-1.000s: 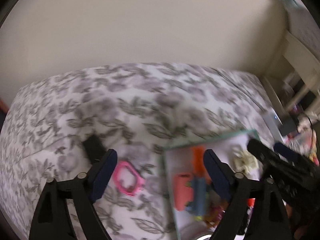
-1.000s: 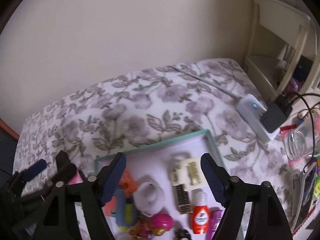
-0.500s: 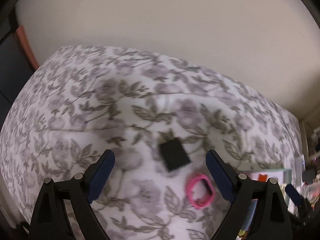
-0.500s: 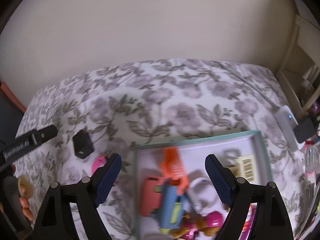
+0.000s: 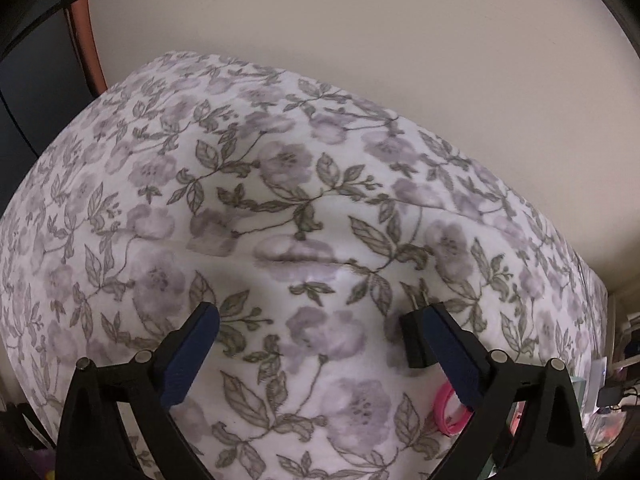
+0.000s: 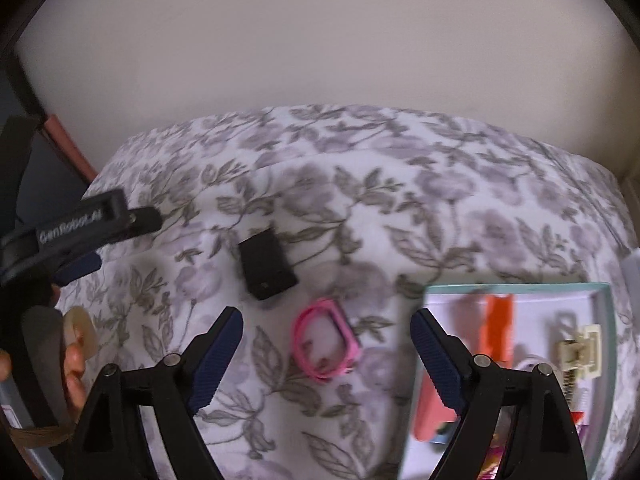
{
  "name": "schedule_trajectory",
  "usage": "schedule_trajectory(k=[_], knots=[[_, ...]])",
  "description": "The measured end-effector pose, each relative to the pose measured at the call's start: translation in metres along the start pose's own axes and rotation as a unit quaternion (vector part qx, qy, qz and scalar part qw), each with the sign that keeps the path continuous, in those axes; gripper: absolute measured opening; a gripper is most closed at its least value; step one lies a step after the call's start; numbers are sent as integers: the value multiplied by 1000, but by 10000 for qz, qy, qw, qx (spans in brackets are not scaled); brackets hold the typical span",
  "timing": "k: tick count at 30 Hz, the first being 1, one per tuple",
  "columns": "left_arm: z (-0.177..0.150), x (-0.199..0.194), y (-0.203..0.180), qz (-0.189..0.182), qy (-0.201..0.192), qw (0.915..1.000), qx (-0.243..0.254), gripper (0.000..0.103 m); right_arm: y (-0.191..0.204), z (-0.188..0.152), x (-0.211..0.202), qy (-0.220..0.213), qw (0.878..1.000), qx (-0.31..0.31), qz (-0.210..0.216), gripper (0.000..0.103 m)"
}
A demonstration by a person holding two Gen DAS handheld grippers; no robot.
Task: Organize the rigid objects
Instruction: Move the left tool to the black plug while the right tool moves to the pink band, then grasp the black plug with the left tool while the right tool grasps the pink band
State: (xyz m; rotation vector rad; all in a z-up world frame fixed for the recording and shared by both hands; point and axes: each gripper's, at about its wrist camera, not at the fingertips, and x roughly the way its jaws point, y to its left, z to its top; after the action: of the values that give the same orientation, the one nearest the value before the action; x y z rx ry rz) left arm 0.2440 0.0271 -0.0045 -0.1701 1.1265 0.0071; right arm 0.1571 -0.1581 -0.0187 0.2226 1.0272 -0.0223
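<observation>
On my right wrist view, the bedspread [image 6: 360,208] carries everything. The plug adapter [image 6: 267,265] lies left of centre, farther from me than the ring-shaped frame [image 6: 325,347], which sits just beside it to the near right, apart from it. The tray [image 6: 608,320] lies to the right, near edge cut off. In it, the clip [image 6: 579,353] sits at the right. My left gripper [image 6: 100,240] hangs at the far left. On my left wrist view, the adapter [image 5: 416,340] lies at my right finger [image 5: 452,354], the frame [image 5: 450,410] nearer than it, and the wall [image 5: 360,20] stands behind the bed.
</observation>
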Motion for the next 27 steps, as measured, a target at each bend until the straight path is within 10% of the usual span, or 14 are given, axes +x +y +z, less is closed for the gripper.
schedule_trajectory(k=[18,27], knots=[[-11,35,-13,-381,375,9984,197,101,-3,-26,61,621,9978,-91,-227,87],[-17,42,-27,-689,360,9964,331,101,-4,-29,62,563,9971,-237,-444,67]])
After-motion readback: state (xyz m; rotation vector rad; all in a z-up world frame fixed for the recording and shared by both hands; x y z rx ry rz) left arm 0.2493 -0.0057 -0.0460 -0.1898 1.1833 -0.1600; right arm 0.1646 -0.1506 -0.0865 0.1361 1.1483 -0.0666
